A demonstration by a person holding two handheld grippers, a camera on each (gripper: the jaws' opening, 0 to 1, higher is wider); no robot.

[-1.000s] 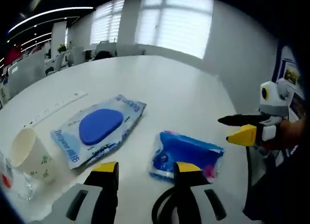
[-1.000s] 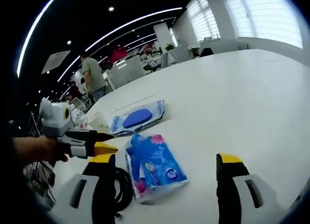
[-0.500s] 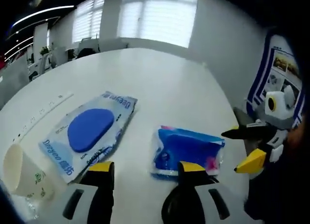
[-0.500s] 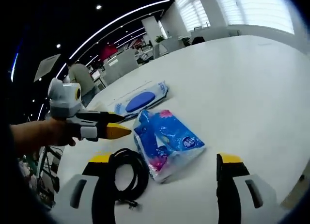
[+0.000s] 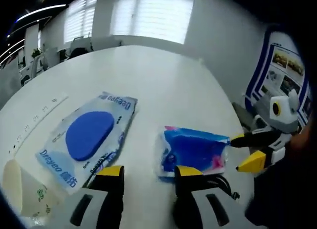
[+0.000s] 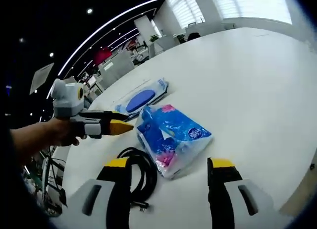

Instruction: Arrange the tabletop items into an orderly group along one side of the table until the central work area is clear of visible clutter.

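The flat blue-and-white wipes pack (image 5: pixel 88 140) carries the brand "Deeyeo" at both ends; other print is illegible.

Left gripper (image 5: pixel 146 172): 2 yellow-tipped jaws rise from the bottom of the left gripper view, parted, nothing between them. Seen from the right gripper view, the same tool (image 6: pixel 121 126) lies level, jaws pointing right, tips nearly together; a hand (image 6: pixel 54 134) grips its rear.

Right gripper (image 6: pixel 170 163): jaws spread wide, nothing clamped. In the left gripper view it (image 5: pixel 242 152) enters from the right, jaws pointing left, a clear gap between upper and lower tips.
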